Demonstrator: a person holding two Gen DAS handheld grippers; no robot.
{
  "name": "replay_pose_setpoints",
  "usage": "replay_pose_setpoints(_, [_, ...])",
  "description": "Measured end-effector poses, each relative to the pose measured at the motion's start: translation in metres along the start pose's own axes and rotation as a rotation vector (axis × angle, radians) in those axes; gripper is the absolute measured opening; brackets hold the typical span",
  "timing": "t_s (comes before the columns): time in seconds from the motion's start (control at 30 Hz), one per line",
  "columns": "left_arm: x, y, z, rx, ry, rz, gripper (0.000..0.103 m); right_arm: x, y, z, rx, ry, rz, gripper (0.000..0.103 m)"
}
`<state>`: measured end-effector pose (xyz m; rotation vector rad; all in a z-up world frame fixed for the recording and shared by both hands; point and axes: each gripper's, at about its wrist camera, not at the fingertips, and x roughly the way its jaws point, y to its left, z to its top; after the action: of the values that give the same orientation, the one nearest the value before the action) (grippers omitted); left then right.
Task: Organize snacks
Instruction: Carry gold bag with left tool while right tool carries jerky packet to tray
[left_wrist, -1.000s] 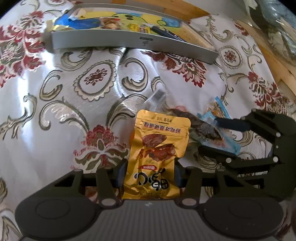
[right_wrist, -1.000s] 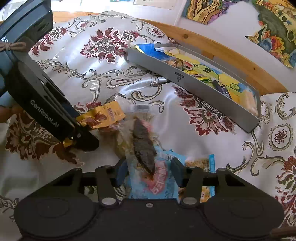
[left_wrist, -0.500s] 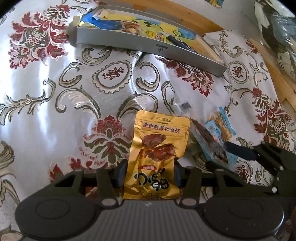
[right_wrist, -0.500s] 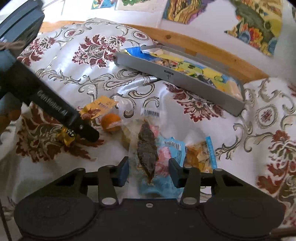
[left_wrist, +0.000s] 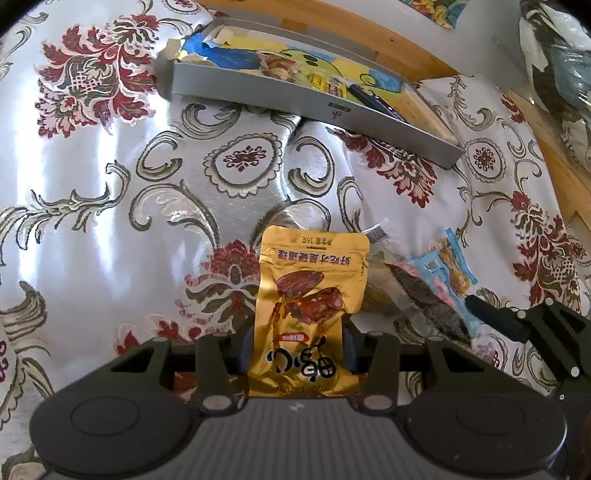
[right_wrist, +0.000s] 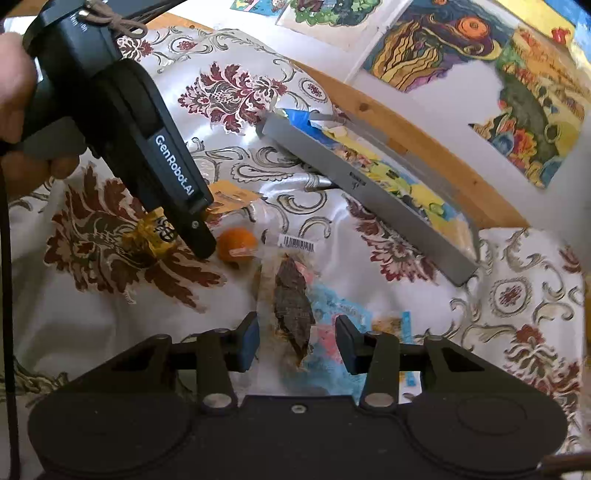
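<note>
Two grippers busy: left gripper (left_wrist: 297, 356) pinches gold pouch (left_wrist: 309, 306) with the tray (left_wrist: 314, 107) straight ahead of it, while right gripper (right_wrist: 297, 341), jaws apart and empty, straddles the clear pack (right_wrist: 291, 302) lying lengthwise along its fingers, nearer than the tray.

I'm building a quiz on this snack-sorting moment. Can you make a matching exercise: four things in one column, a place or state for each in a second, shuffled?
Things:
1. gold snack pouch
2. clear packet with the dark dried snack
3. grey tray
4. orange ball-shaped snack

Places or states:
A. at the far side of the cloth, holding colourful packets
B. clamped in the left gripper's jaws
C. on the cloth just beyond the left gripper's tip, seen from the right wrist
D. between the right gripper's open jaws, not pinched

Pairs: 1-B, 2-D, 3-A, 4-C
</note>
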<state>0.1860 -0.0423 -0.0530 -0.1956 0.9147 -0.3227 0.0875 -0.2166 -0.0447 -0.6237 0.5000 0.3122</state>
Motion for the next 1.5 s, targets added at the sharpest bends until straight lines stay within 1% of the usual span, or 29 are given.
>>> replay_pose_setpoints(0.3, [-0.006, 0.001, 0.004, -0.004, -0.033, 0.005, 0.049, -0.002, -0.001, 0.003, -0.047, -0.026, -0.050, 0.045])
replay_pose_setpoints(0.77, [-0.008, 0.002, 0.005, -0.022, -0.043, 0.000, 0.049, -0.003, 0.000, 0.004, -0.103, -0.047, -0.094, 0.045])
replay_pose_setpoints(0.97, [-0.011, 0.000, 0.017, -0.010, -0.064, 0.001, 0.049, -0.002, -0.005, 0.010, -0.126, -0.076, -0.126, 0.045])
replay_pose_setpoints(1.07, [-0.014, -0.003, 0.031, 0.006, -0.085, -0.001, 0.049, 0.000, -0.012, 0.018, -0.155, -0.104, -0.149, 0.045])
replay_pose_setpoints(1.17, [-0.018, -0.005, 0.051, 0.000, -0.122, -0.019, 0.049, 0.002, -0.023, 0.028, -0.170, -0.132, -0.171, 0.046])
replay_pose_setpoints(1.33, [-0.020, -0.014, 0.097, 0.036, -0.186, -0.010, 0.049, 0.012, -0.048, 0.049, -0.209, -0.177, -0.202, 0.046])
replay_pose_setpoints(1.4, [-0.018, -0.016, 0.115, 0.042, -0.206, -0.008, 0.049, 0.019, -0.059, 0.059, -0.208, -0.189, -0.206, 0.046])
replay_pose_setpoints(1.5, [-0.012, -0.018, 0.144, 0.046, -0.235, 0.006, 0.049, 0.037, -0.081, 0.078, -0.170, -0.195, -0.212, 0.046])
